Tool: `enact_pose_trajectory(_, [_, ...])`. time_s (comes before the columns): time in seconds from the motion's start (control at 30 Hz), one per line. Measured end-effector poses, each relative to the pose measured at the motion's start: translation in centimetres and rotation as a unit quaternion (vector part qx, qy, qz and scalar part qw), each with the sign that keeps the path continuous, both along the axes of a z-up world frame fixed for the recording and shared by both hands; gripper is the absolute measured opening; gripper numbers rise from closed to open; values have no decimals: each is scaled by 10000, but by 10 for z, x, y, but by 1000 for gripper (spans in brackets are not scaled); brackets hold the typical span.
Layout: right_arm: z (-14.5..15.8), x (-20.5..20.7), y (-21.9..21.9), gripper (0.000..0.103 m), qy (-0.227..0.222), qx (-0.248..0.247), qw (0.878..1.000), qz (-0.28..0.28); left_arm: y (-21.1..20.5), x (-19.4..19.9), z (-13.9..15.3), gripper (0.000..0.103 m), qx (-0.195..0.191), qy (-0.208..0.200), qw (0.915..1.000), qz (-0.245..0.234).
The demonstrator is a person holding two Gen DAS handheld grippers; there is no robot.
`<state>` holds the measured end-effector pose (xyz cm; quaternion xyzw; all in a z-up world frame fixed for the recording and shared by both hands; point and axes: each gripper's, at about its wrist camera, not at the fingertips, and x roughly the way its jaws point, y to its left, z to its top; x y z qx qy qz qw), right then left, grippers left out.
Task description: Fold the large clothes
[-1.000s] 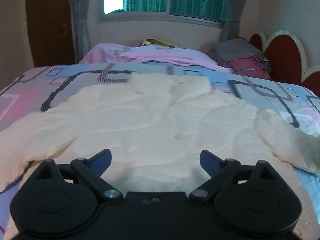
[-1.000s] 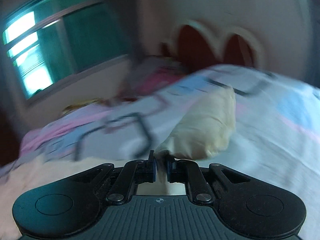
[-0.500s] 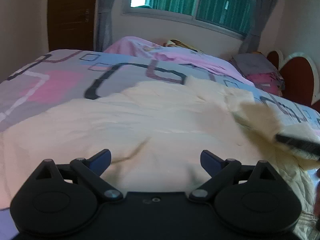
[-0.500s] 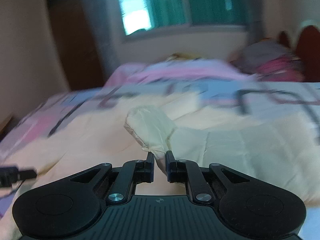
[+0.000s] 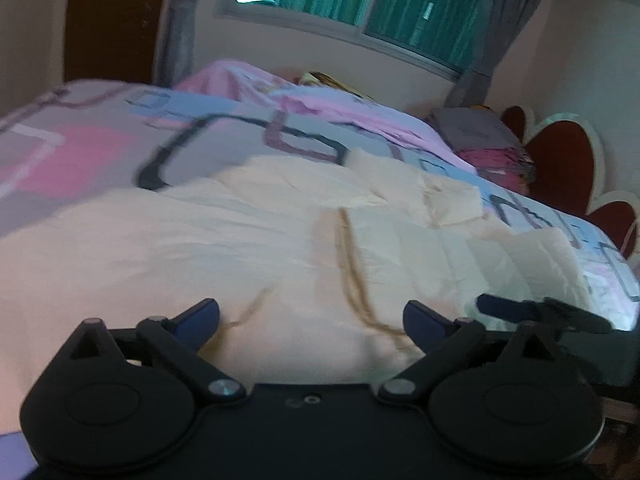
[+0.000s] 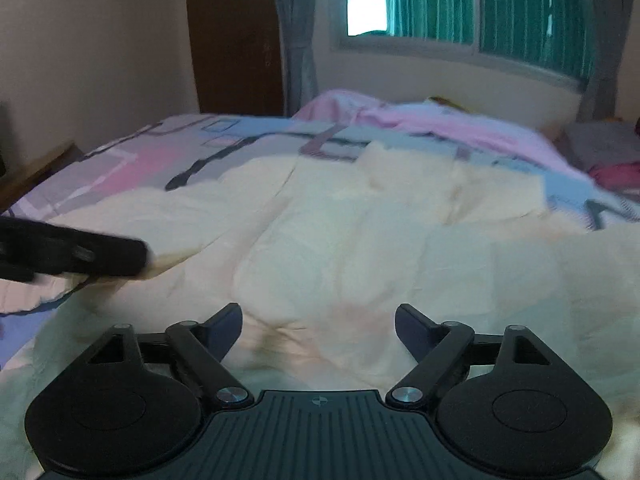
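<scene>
Garment: cream shirt (image 5: 248, 240) is spread flat on the patterned bedspread (image 5: 80, 148), one side folded inward over its middle.
Left gripper (image 5: 311, 318): fingers are spread wide above the shirt's near edge, nothing pinched.
Right gripper (image 6: 318, 322): jaws are opening over the shirt, nothing between them.
</scene>
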<state>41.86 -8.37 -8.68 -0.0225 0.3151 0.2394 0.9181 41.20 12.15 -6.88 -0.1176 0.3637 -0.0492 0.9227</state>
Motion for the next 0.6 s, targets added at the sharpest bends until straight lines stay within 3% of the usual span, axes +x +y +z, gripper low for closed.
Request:
enact_pose_trajectory(0.1, [13,-7,-40,82,-96,197,9990,-392,-14,22,-14,85,-78,144,9997,-188])
enact_pose_trajectory(0.23, [18,-17,-105,59,181,370,9960,-789,-28,50,-28,72,-196,332,9982,-453])
enact_pose_trajectory(0.33, [18,-22,-140,51,432,503,9926,-1015,-38,66,-36,59,-159,481,9975,-489])
enact_pose_trajectory(0.37, [16,-23,-149,51,529,541,9912,-1090,-41,70,-39,52,-152,522,9973,-503])
enact_pose_trajectory(0.4, [15,-26,-158,51,636,581,9897,-1141,-45,72,-41,36,-183,527,9968,-576])
enact_pose_trajectory(0.5, [9,-29,-177,51,762,417,9872,-1336,-49,71,-40,9,-139,388,9973,-611])
enact_pose_trajectory(0.6, [3,-26,-189,47,841,129,9813,-1724,-40,59,-25,7,-105,-9,9994,-323])
